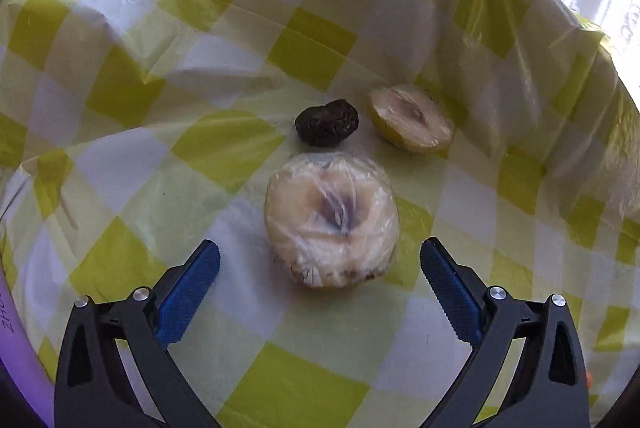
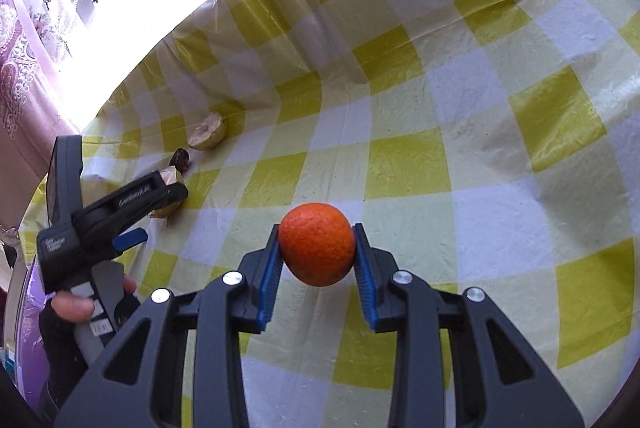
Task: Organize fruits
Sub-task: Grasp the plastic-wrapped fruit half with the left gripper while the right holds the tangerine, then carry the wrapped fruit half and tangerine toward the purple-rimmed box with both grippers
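In the left wrist view a plastic-wrapped halved pale fruit (image 1: 331,220) lies cut face up just ahead of my open left gripper (image 1: 320,254), between its blue pads but not touched. A dark wrinkled fruit (image 1: 327,123) and a second halved yellow fruit (image 1: 410,118) lie beyond it. In the right wrist view my right gripper (image 2: 317,248) is shut on an orange (image 2: 317,243) and holds it over the cloth. The left gripper (image 2: 132,204) shows at the left, over the wrapped half (image 2: 171,184). The dark fruit (image 2: 180,159) and the yellow half (image 2: 208,136) lie behind it.
A yellow and white checked plastic cloth (image 2: 440,132) covers the table and rises in folds at the back. A bright window with flowered curtains (image 2: 52,0) stands behind. The person's hand (image 2: 80,304) holds the left gripper's handle.
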`<state>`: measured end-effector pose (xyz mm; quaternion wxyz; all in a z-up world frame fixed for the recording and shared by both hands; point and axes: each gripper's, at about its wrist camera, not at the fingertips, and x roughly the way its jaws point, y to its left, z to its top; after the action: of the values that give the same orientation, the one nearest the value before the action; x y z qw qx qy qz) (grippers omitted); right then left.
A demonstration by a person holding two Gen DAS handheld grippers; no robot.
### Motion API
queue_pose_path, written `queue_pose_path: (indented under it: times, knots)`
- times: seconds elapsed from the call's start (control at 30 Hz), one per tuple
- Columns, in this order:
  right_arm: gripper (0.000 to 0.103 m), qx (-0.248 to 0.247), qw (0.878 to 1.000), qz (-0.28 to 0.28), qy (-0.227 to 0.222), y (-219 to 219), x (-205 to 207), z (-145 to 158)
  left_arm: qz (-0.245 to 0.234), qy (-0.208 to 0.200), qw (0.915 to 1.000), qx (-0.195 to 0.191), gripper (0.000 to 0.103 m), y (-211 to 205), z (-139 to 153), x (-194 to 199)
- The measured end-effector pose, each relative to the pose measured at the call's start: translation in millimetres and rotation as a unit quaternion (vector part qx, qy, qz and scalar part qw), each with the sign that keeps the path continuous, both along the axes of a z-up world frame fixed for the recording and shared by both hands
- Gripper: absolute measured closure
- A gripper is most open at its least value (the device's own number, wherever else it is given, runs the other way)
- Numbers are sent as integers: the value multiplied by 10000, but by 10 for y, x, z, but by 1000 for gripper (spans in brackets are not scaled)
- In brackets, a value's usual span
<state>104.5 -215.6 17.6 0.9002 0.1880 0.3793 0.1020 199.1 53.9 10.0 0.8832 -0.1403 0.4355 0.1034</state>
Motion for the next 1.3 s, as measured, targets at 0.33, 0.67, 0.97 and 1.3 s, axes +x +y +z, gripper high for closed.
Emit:
queue_pose_path:
  times: [0.33,0.67,0.97,1.3]
  knots:
    - [69,29,10000,-30,-58,-9,-25,18,-665,-117,9962,550,46,-225,58,-352]
    - [69,21,9999,-116,-54,-32,-30,25,-1120,-736,9905,-294,46,-120,85,-1926]
    - [69,26,9997,-238,-79,-62,-47,24,-1334,-927,9861,-342,46,-169,80,-2123]
    - [69,-8,9997,-237,-24,-50,-43,23,-1473,-933,9843,-286,46,-201,79,-2109]
